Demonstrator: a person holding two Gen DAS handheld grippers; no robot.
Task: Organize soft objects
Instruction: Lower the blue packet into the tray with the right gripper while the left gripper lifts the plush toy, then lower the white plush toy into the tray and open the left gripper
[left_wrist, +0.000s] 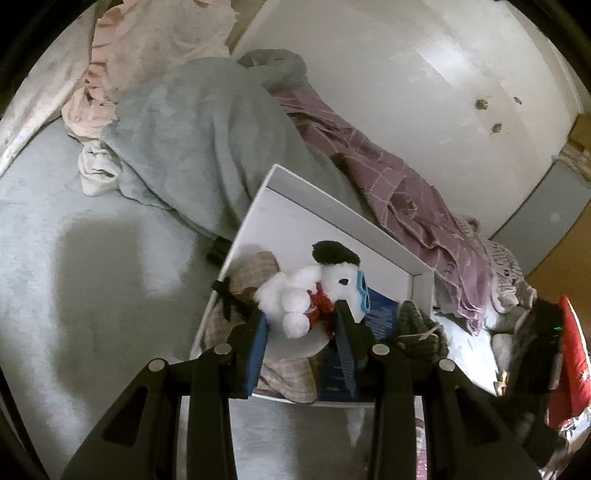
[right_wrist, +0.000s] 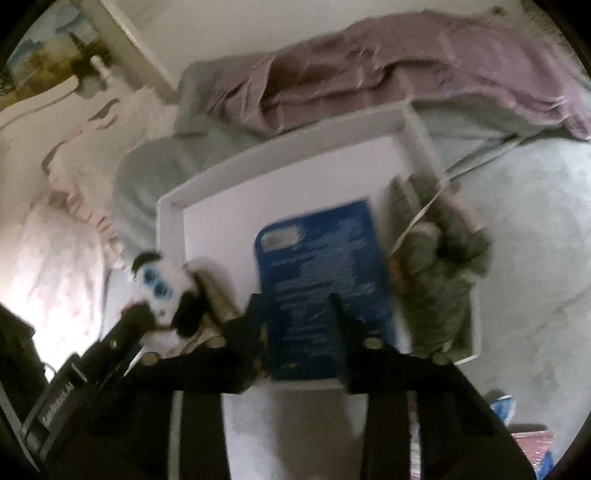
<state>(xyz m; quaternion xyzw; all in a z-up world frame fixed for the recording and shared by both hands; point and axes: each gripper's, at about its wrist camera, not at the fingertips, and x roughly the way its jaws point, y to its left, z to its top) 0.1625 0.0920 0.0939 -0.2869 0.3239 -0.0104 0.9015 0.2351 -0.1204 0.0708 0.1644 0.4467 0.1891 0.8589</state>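
Two blankets, grey-green and mauve checked, lie heaped on the bed behind a white box. Inside it sit a blue booklet, a green knit and a white plush toy. Left gripper straddles the toy, jaws apart; right gripper hangs spread over the booklet.

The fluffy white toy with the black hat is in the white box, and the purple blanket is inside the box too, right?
Not quite. The white plush toy is in the white box, but the purple blanket lies outside it, on the bed behind the box. The left wrist view shows this.
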